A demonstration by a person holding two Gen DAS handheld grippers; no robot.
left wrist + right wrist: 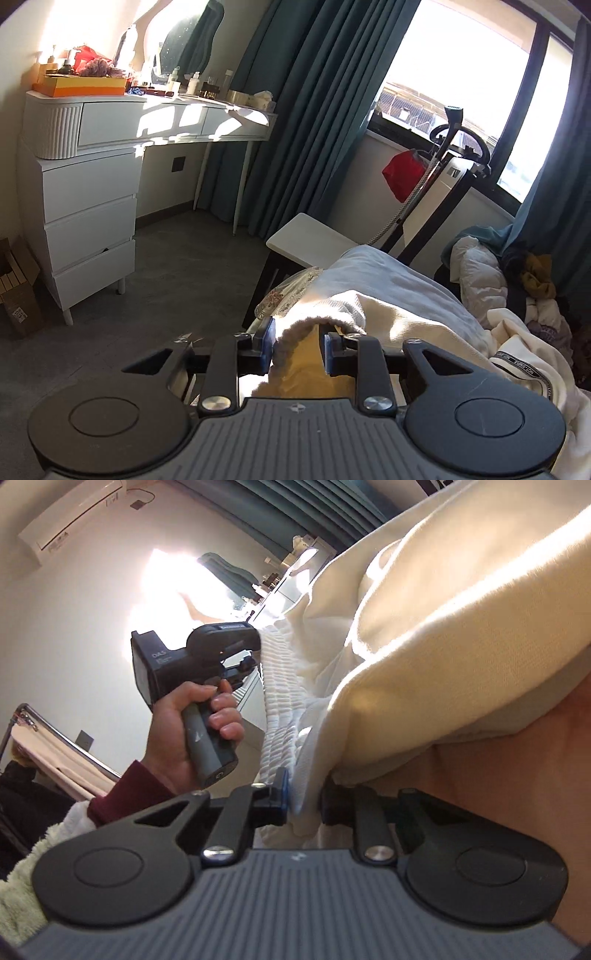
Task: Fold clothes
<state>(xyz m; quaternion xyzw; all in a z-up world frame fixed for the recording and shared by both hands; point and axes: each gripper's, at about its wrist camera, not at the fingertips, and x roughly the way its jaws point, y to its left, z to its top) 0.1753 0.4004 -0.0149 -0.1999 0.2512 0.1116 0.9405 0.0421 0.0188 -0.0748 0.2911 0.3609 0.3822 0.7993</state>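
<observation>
Gripping a cream garment (369, 306), both claws face teal curtains (314, 92).

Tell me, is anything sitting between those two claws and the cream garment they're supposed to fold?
Nothing visible. The left gripper and the right gripper each already have the cream garment pinched directly between their fingers, with no other object in the gap.

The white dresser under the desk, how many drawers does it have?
4 drawers on the white dresser, stacked: top, second, third, bottom. The desk above has two drawers of its own. None seem hidden.
</observation>
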